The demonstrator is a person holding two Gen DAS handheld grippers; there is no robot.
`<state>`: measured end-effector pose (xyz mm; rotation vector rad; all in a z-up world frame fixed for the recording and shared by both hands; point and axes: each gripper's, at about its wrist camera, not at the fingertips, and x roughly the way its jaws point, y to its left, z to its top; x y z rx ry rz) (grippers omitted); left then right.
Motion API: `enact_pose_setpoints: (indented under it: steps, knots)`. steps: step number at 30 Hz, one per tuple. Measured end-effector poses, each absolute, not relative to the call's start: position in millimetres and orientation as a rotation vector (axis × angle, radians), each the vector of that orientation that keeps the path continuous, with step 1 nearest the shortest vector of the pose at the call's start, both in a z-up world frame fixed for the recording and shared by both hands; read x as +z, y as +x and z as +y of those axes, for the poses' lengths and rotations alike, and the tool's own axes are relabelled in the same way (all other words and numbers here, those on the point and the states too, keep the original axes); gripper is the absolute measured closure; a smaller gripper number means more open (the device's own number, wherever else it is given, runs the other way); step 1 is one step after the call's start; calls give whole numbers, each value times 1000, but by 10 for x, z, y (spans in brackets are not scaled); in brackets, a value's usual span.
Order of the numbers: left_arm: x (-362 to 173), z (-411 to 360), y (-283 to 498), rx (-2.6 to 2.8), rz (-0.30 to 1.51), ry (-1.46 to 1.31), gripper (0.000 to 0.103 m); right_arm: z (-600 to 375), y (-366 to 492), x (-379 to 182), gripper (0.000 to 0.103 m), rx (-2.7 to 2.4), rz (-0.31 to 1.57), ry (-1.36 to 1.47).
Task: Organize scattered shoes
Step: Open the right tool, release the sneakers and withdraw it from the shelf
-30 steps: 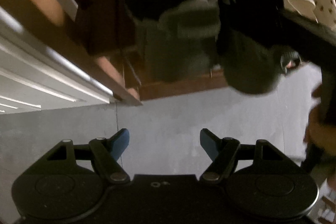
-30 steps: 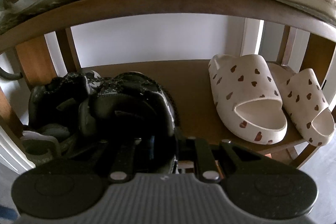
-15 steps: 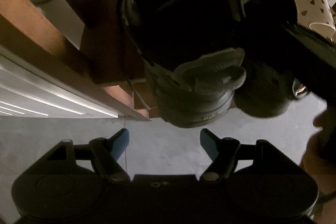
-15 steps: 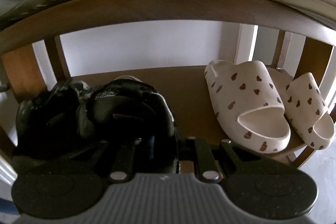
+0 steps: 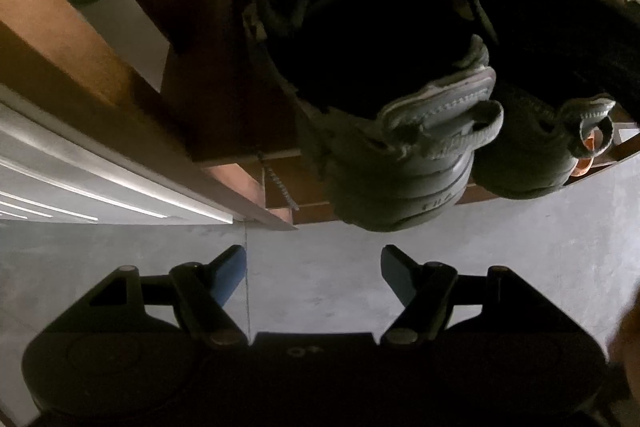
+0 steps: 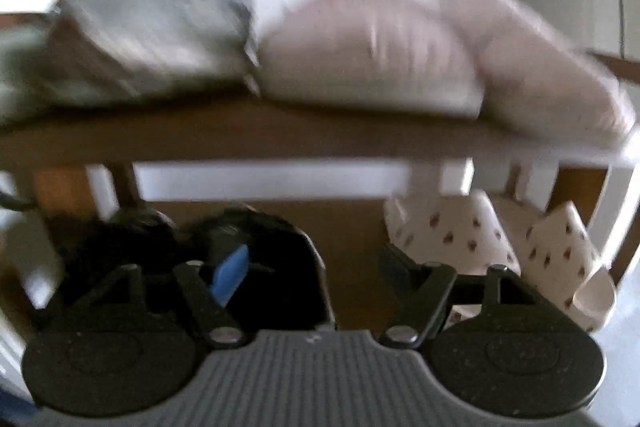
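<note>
Standing by the shoe rack (image 5: 224, 131), I look from the left side across. The left claw (image 5: 312, 273) points steeply down over the grey floor (image 5: 520, 247), its blue pads spread wide with nothing between them. Just ahead of it the dark sneaker (image 5: 384, 99) sits on the lower shelf with its heel and pull loop hanging out over the shelf's front edge, toe pointing in toward the wall. Touching it on the right is the second dark sneaker (image 5: 532, 143), lying the same way, heel outward.

From the right wrist view, blurred as it is, the right claw (image 6: 316, 269) has just been opening and now stands wide, with its left pad in front of the dark pair (image 6: 256, 247). The pads press on nothing that I can see, so I take that shoe as set down. Further right on the same shelf lie the heart-print slides (image 6: 500, 247), and on the top shelf a grey shoe (image 6: 152, 39) and pink slippers (image 6: 400, 59).

What matters next, I'd judge, is that both sneakers run front to back with their heels toward the claws, the left claw sitting low and just in front of the overhanging heel. If that shoe needs a nudge inward along its length, the left hand looks the better placed.
</note>
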<state>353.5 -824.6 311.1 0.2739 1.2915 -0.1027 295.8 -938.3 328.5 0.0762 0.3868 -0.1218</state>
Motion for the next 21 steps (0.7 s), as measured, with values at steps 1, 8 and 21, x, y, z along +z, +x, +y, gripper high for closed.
enact_pose_setpoints:
  steps: [1, 8, 21]
  knots:
    - [3099, -8225, 3528, -99, 1290, 275, 28, -9384, 2938, 3298, 27, -106, 384, 80]
    - [3030, -7951, 3448, -49, 1299, 274, 28, -9167, 2692, 3392, 28, 96, 379, -23]
    - [2875, -7393, 3231, -3, 1338, 272, 28, -8351, 3152, 3206, 29, 457, 466, -388]
